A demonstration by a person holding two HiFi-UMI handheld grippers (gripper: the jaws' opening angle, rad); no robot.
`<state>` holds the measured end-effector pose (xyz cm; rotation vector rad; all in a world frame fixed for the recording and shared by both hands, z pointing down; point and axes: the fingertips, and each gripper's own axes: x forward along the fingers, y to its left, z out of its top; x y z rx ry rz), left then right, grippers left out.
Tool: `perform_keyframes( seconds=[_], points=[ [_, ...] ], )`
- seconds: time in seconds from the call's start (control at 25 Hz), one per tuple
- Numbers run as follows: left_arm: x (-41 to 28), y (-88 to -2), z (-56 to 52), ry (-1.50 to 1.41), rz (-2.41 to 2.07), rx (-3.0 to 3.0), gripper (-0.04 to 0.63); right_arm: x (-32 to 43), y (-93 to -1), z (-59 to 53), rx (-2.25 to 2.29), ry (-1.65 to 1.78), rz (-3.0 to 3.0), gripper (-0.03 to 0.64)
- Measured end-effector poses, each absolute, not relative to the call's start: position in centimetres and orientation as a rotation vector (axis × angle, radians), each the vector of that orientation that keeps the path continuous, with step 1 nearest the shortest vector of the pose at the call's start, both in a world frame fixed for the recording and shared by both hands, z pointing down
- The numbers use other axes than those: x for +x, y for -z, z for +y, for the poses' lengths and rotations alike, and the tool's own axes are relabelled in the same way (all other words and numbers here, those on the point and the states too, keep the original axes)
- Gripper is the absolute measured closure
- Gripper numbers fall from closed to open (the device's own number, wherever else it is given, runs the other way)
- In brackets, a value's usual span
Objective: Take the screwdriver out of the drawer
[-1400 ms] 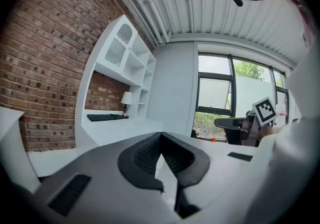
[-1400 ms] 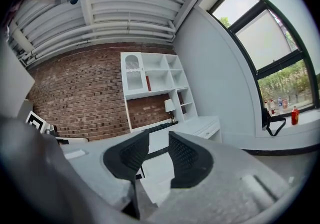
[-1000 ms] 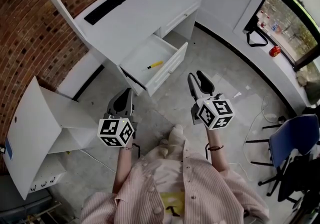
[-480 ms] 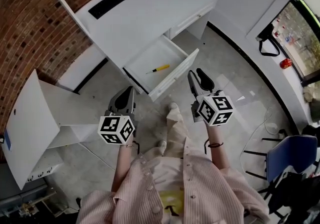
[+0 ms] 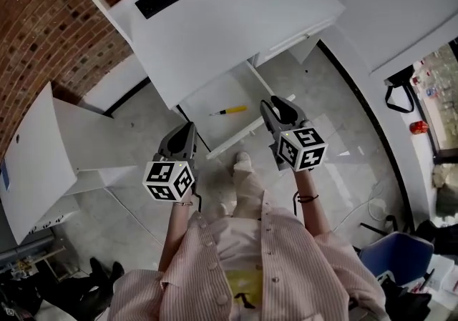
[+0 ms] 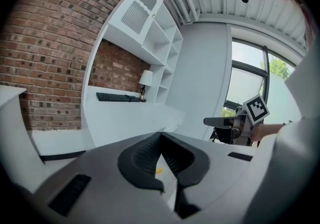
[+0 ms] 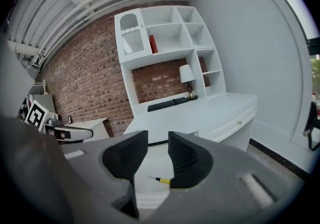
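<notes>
White desk against brick wall, drawer open toward person | yellow-handled screwdriver lies on drawer floor, bare room all round | right gripper at drawer's front edge, jaws slightly apart, empty | left gripper near drawer's left corner, jaws together, empty | both nearer drawer than a second ago

A study or home office: straight beyond the right gripper's jaws stands a white desk with keyboard and lamp, shelves above, against a brick wall.
</notes>
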<state>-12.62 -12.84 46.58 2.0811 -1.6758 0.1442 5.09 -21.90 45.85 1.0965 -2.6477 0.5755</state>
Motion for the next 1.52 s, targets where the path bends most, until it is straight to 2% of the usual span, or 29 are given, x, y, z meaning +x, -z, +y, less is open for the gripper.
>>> perform_keyframes(
  seconds=[0.64,1.52],
  points=[
    [-12.4,-54.1,-19.4,-0.173,-1.721,1.803,0.597,0.5,-54.8,-29.6,0.495,-0.460,-2.507,0.499],
    [-14.4,-65.7,-21.2,-0.248,-1.519,1.632,0.597,-8.1,-70.7,-27.4,-0.121,-0.217,-2.052,0.499]
  ],
)
